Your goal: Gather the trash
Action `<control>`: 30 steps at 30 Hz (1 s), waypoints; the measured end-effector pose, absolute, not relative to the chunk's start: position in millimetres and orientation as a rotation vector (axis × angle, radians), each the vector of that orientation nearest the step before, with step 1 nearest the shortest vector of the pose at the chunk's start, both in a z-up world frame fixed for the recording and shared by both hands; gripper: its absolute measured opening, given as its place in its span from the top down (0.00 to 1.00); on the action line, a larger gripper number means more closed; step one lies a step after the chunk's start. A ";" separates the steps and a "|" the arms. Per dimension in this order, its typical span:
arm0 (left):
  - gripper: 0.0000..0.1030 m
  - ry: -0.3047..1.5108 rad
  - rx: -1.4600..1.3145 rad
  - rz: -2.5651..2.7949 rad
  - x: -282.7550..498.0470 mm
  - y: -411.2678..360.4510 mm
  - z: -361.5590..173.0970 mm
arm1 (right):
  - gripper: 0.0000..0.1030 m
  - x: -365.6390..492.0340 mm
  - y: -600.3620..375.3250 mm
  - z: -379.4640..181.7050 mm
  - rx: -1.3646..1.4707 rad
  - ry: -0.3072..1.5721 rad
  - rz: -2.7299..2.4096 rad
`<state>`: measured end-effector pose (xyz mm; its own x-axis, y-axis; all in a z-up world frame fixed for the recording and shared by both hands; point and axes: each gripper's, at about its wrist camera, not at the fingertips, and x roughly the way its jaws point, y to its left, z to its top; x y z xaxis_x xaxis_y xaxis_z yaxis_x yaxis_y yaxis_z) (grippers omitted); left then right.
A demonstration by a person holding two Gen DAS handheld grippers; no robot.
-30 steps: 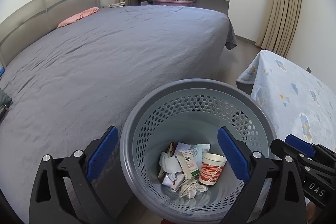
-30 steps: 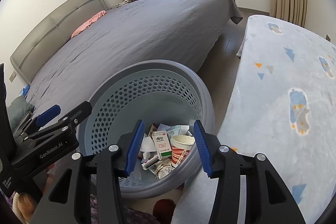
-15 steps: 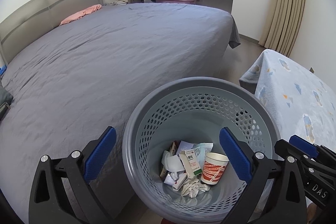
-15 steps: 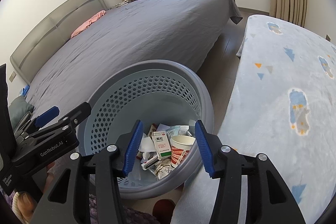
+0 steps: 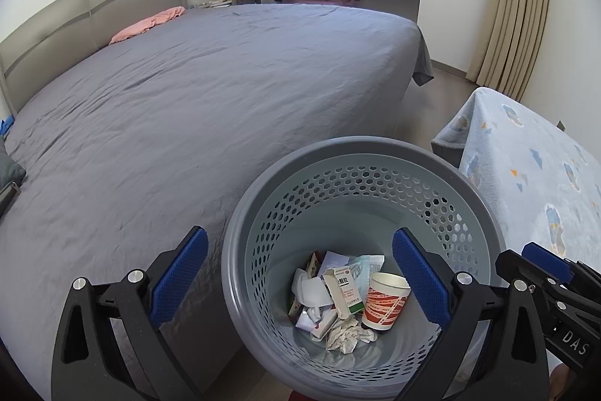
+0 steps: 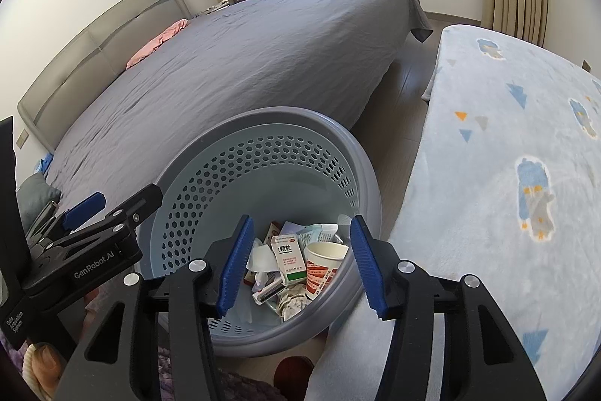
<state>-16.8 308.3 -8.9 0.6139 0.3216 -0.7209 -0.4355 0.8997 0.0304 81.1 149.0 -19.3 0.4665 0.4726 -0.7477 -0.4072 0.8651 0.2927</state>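
Basket mouth unobstructed (bed crowds its side).

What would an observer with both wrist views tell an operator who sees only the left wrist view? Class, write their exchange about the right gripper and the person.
Operator: Are the right gripper's jaws open?
Observer: Yes. The right gripper is open and empty, poised over the bin.
Operator: Is any part of the person visible?
Observer: Yes, part of a hand shows below the left gripper.
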 end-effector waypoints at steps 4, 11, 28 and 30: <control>0.06 0.801 -0.152 0.443 -17.1 308.6 -9.2 | 0.50 81.8 148.3 -20.3 0.080 0.942 0.539; 0.06 0.797 -0.142 0.440 -17.7 306.9 -8.4 | 0.50 82.1 148.3 -20.2 0.079 0.942 0.539; 0.06 0.799 -0.144 0.450 -16.7 307.5 -7.9 | 0.50 81.7 147.5 -20.1 0.077 0.940 0.539; 0.06 0.799 -0.148 0.447 -17.0 307.7 -7.9 | 0.50 81.7 147.6 -20.1 0.077 0.941 0.540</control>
